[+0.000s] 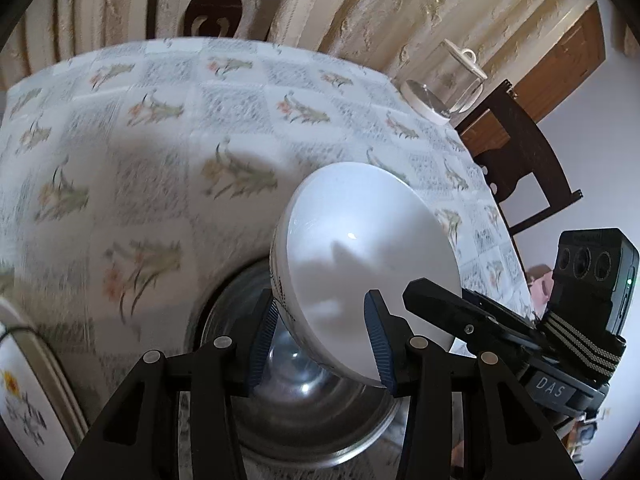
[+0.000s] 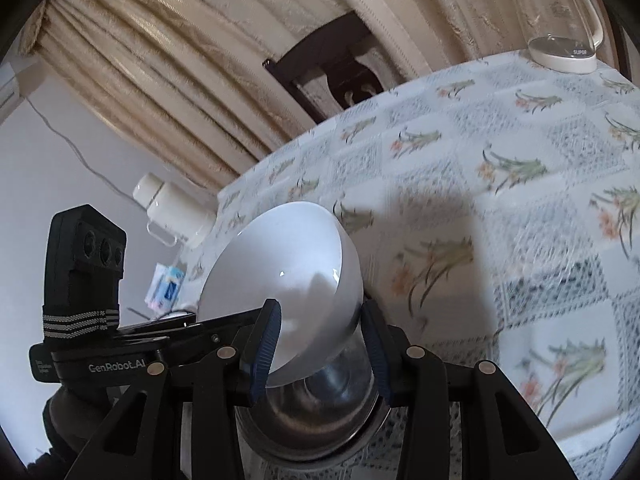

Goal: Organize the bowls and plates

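Observation:
A white bowl [image 1: 360, 240] hangs tilted in the air, held from two sides. My left gripper [image 1: 322, 340] is shut on its near wall, one blue pad outside and one inside. My right gripper [image 2: 320, 344] is shut on the opposite wall of the white bowl [image 2: 280, 264] in the same way. Right beneath it sits a shiny steel bowl [image 1: 304, 420] on the floral tablecloth, also seen as the steel bowl [image 2: 312, 420] in the right wrist view. The right gripper's black body [image 1: 500, 328] reaches in from the right.
A glass kettle [image 1: 452, 80] on a white base stands at the table's far corner. Dark wooden chairs [image 1: 516, 160] flank the table. A patterned plate [image 1: 24, 392] lies at the near left. A white flask [image 2: 172, 208] stands beyond the table edge.

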### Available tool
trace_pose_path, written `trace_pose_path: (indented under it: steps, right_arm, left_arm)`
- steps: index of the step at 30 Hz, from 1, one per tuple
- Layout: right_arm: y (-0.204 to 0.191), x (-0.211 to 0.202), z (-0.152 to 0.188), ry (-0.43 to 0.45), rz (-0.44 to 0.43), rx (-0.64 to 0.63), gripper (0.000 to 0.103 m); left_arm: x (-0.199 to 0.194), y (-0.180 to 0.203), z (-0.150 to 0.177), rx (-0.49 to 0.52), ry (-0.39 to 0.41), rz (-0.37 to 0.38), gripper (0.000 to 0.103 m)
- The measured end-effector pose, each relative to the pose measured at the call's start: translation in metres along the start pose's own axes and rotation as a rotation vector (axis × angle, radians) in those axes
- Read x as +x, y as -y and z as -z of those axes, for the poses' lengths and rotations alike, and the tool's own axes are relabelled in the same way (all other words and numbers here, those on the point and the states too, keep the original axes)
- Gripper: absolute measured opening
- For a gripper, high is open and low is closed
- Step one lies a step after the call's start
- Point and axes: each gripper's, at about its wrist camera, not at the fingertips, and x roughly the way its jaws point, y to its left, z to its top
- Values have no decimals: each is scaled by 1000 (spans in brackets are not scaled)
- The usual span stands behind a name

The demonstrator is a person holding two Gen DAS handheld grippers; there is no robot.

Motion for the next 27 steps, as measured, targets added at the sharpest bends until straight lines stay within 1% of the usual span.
trace_pose_path:
  steps: [4,7,16,23,27]
  right_arm:
    - [-2,8,12,-35,15,4,45]
    - [-4,10,19,-46,25,5,45]
    - [-7,14,25,-56,60,-1,45]
    - [-10,14,27,-44,92,-19,45]
    - [-13,14,27,-38,100,-27,45]
  left_arm:
    - [1,-8,14,-17,-18,5,45]
    - [0,-11,22,-21,-23,10,45]
    - [5,-17,34,-30,-45,21,45]
    - [8,-20,38,-42,-52,22,45]
    - [8,-20,38,-47,-54,24,47]
